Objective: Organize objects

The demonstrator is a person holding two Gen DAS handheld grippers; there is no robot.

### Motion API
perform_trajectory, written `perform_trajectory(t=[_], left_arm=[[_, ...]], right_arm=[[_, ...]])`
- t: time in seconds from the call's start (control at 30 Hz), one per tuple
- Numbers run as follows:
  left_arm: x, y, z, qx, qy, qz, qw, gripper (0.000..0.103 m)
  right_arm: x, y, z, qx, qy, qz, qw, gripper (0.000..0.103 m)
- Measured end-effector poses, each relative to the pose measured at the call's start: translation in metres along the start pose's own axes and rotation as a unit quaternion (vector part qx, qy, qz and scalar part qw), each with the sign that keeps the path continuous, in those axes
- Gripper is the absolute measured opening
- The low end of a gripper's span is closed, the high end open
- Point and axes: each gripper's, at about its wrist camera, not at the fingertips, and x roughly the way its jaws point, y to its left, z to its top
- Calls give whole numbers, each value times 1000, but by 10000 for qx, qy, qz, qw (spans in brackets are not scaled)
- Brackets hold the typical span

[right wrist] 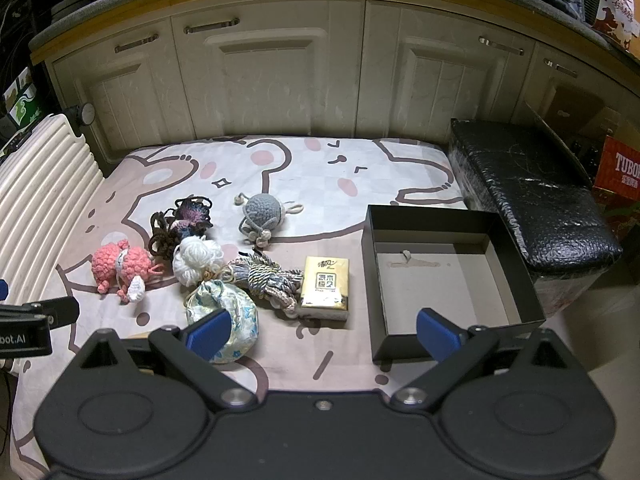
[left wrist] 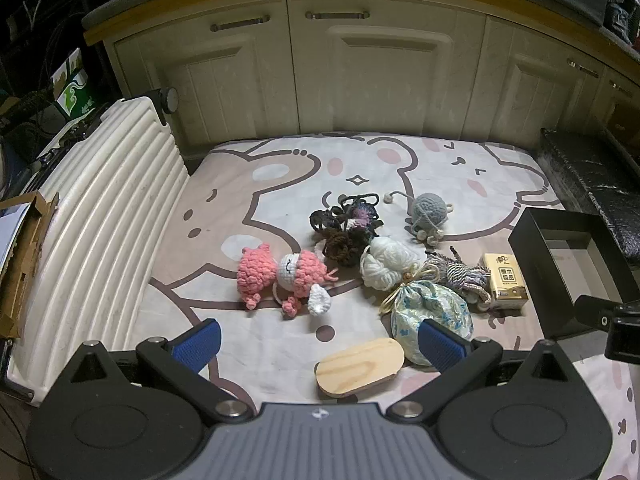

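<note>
Left of the open black box (right wrist: 452, 280) lie a tissue pack (right wrist: 325, 288), striped cord bundle (right wrist: 266, 278), floral pouch (right wrist: 224, 312), white yarn (right wrist: 196, 260), grey crochet ball (right wrist: 261, 210), dark yarn (right wrist: 180, 224), pink doll (right wrist: 120, 266) and wooden oval (left wrist: 360, 366).

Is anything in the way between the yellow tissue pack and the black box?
Nothing visible is. The yellow tissue pack lies just left of the black box, with only bare bedsheet between them. The box is open on top and looks empty apart from a small speck. The striped yarn bundle touches the pack's other side.
</note>
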Motion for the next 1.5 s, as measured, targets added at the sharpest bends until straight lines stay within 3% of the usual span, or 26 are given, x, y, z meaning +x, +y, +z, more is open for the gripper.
perform_trajectory(t=[1.5], left_arm=[[0, 0, 0, 2, 12, -67, 10000, 103]], right_arm=[[1, 0, 1, 53, -4, 25, 10000, 101]])
